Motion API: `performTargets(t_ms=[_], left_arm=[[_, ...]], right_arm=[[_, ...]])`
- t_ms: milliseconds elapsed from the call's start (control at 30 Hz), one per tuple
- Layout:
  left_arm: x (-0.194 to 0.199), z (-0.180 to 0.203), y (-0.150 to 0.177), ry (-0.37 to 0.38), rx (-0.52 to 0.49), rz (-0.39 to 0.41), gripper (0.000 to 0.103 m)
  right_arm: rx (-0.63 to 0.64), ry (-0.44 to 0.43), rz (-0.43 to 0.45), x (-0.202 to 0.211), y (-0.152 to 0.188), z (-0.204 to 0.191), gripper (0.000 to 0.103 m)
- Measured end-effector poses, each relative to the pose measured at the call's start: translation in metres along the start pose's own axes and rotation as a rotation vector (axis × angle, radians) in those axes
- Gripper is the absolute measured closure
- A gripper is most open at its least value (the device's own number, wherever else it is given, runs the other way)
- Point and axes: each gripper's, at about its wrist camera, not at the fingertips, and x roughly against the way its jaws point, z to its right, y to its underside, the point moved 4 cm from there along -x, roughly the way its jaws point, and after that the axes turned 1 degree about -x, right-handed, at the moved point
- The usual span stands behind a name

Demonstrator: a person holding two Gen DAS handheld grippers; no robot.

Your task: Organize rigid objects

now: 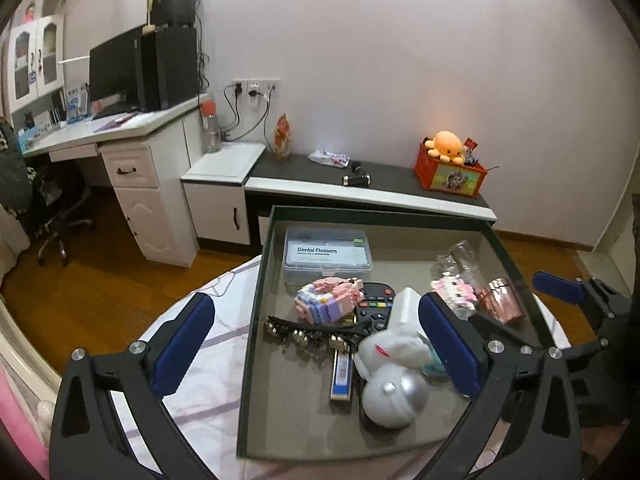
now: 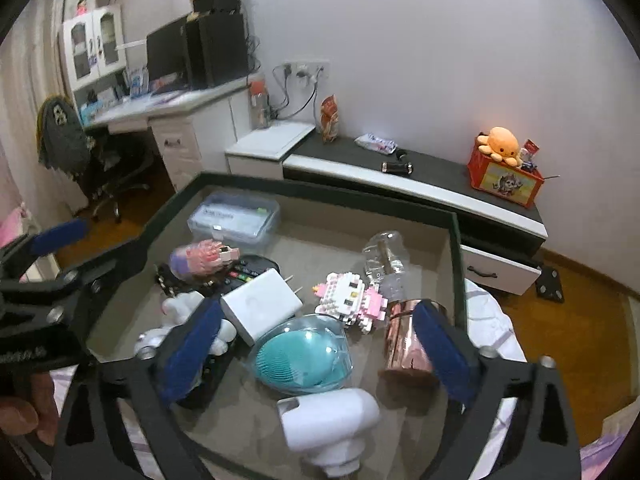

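A dark-rimmed tray (image 1: 259,280) (image 2: 320,194) on a cloth-covered table holds a Dental Flossers box (image 1: 326,254), a pink and purple brick figure (image 1: 326,300), a remote (image 1: 374,304), a white charger (image 2: 260,304), a teal brush in a clear case (image 2: 296,356), a rose-gold cup (image 2: 404,344) and a white plastic device (image 2: 328,420). My left gripper (image 1: 316,344) stands open over the tray's left rim, holding nothing. My right gripper (image 2: 316,356) stands open above the teal brush, its right finger beside the cup, not gripping either.
A beaded black hair clip (image 1: 308,330), a white plush (image 1: 396,352), a pink-white brick figure (image 2: 352,296) and a clear bottle (image 2: 384,256) also lie in the tray. Behind stands a low cabinet (image 1: 380,196) with an orange box (image 1: 450,174). A desk and chair are at the left.
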Motion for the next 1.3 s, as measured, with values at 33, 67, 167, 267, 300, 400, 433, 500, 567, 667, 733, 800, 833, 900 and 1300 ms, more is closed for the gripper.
performTargets(t_ms=[33,67,167,267,300,400,433,500,567,667,733,800,833,900,1300], left_arm=[[0.009,-0.002,0.0,-0.005,0.003,0.006,0.0],[0.014,-0.003,0.0,-0.01,0.004,0.01,0.0],[0.043,-0.002,0.005,-0.032,-0.006,0.031,0.0],[0.074,-0.001,0.012,-0.053,-0.015,0.063,0.0],[0.088,0.0,0.015,-0.062,-0.019,0.076,0.0],[0.119,0.0,0.027,-0.075,-0.021,0.101,0.0],[0.126,0.001,0.03,-0.078,-0.024,0.106,0.0],[0.146,0.001,0.04,-0.092,-0.032,0.12,0.0],[0.163,0.001,0.052,-0.096,-0.036,0.125,0.0],[0.184,0.003,0.068,-0.089,-0.038,0.123,0.0],[0.197,0.006,0.078,-0.082,-0.034,0.13,0.0],[0.21,0.009,0.089,-0.065,-0.033,0.129,0.0],[0.216,0.011,0.095,-0.062,-0.035,0.128,0.0],[0.226,0.015,0.104,-0.056,-0.034,0.127,0.0],[0.258,0.025,0.156,-0.054,-0.032,0.09,0.0]], right_arm=[[-0.006,0.004,0.005,0.006,0.001,-0.001,0.0],[-0.012,0.012,0.012,0.012,0.002,-0.002,0.0],[-0.034,0.039,0.03,0.032,0.005,-0.003,0.0],[-0.053,0.047,0.067,0.06,0.012,-0.007,0.0],[-0.059,0.051,0.075,0.068,0.014,-0.007,0.0],[-0.084,0.054,0.107,0.096,0.026,-0.01,0.0],[-0.09,0.057,0.113,0.102,0.029,-0.009,0.0],[-0.107,0.063,0.126,0.123,0.041,-0.01,0.0],[-0.122,0.065,0.141,0.141,0.052,-0.011,0.0],[-0.147,0.071,0.165,0.17,0.07,-0.013,0.0],[-0.163,0.07,0.18,0.187,0.08,-0.014,0.0],[-0.171,0.071,0.197,0.206,0.09,-0.016,0.0],[-0.171,0.073,0.205,0.214,0.094,-0.016,0.0],[-0.17,0.077,0.218,0.23,0.104,-0.021,0.0],[-0.172,0.063,0.234,0.281,0.162,-0.044,0.0]])
